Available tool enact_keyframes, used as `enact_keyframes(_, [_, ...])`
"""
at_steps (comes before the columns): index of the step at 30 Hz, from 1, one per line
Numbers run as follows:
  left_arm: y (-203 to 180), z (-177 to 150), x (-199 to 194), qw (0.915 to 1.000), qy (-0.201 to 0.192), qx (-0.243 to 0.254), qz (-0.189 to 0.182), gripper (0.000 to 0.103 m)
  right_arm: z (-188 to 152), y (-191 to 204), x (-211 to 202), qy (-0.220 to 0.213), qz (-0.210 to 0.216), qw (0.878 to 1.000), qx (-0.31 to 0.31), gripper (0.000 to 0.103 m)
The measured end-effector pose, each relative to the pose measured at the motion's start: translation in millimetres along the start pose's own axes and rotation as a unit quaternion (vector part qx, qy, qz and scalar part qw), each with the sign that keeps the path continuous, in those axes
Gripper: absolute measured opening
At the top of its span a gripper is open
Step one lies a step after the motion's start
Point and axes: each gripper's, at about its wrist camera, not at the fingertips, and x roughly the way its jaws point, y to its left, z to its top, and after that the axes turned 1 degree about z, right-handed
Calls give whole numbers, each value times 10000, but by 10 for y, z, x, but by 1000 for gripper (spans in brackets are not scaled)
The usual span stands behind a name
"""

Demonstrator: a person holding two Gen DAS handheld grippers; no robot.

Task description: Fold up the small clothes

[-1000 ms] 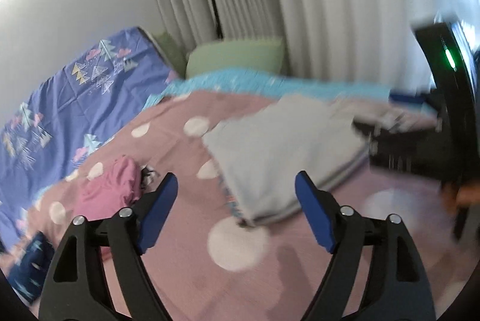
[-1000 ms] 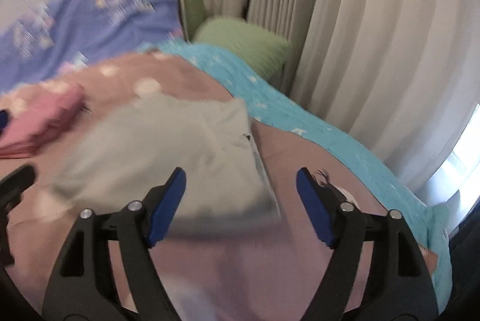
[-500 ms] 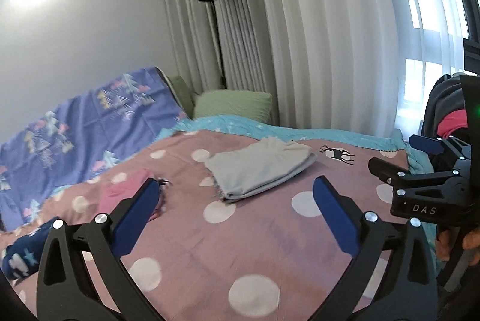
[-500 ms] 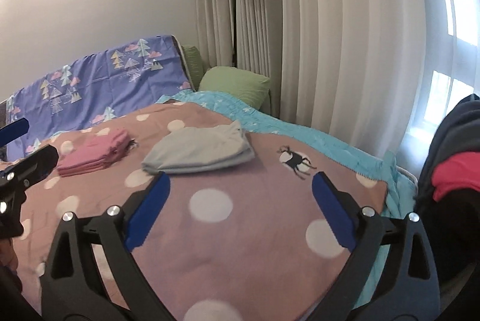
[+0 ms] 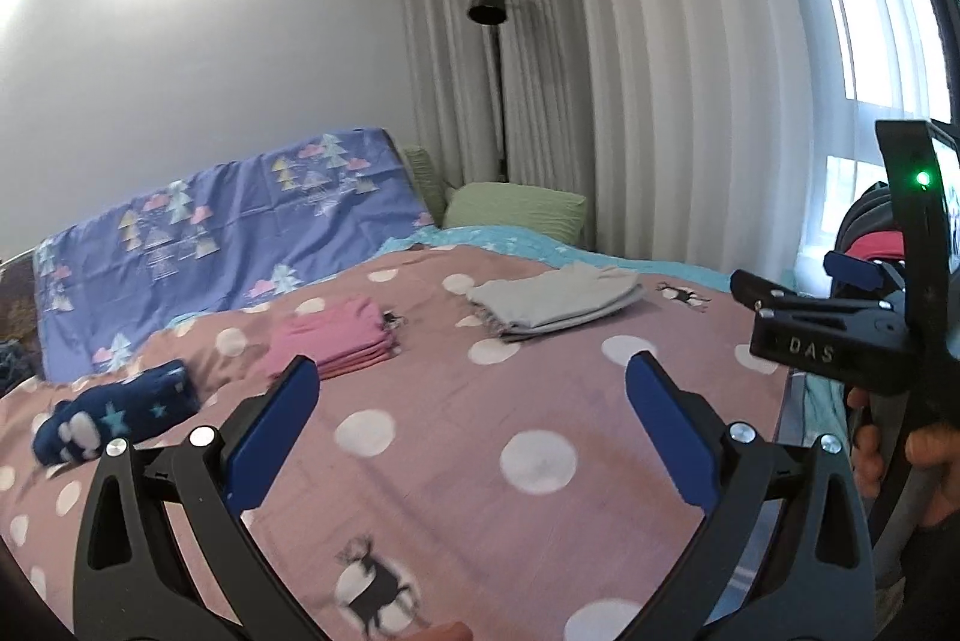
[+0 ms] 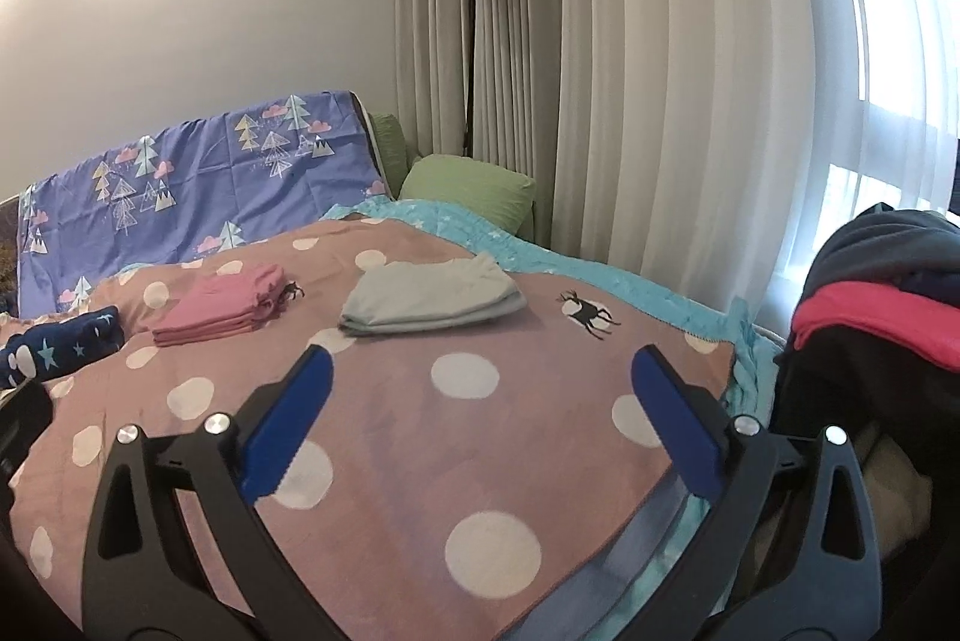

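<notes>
Between garments: both my left gripper (image 5: 468, 428) and right gripper (image 6: 480, 422) gape wide, empty. Grey folded piece (image 6: 432, 302) sits mid-frame on blanket (image 6: 480, 461). Next, I'd guess, fetch from clothes pile (image 6: 870, 317), right edge.

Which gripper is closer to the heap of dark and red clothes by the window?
Right. The right gripper hangs open over the bed's edge with the clothes heap just beside it. The left gripper, also open and empty, sits further across the bed.
</notes>
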Motion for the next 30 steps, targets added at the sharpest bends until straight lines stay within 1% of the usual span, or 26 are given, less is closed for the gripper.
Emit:
enact_keyframes(2, [66,-69,-139,9999,-67,-80,88,102,-37,77,-52,31,-22,10000,-36,101])
enact_keyframes(4, [116,-115,-219,9999,-42,-98,74,102,-70,133,-82,58,-57,10000,-30,101])
enact_keyframes(8, [163,-181,-359,9998,-11,42,168,102,-150,239,-133,146,-4,9999,88,101])
enact_keyframes(11, [190,-203,-399,9998,-2,62,180,102,-175,309,-183,140,31,9999,43,101])
enact_keyframes(16, [261,-226,-364,9998,114,-120,117,102,-210,404,-299,8,-95,9998,-145,101])
enact_keyframes(20, [320,-257,-313,9993,273,-267,-43,102,-264,430,-375,4,30,9998,-184,101])
enact_keyframes(23, [351,-274,-287,9989,300,-349,-37,102,-296,454,-397,13,100,9997,-240,101])
enact_keyframes(30, [331,-305,-217,9985,415,-346,-22,102,-317,469,-465,-83,153,9996,-227,101])
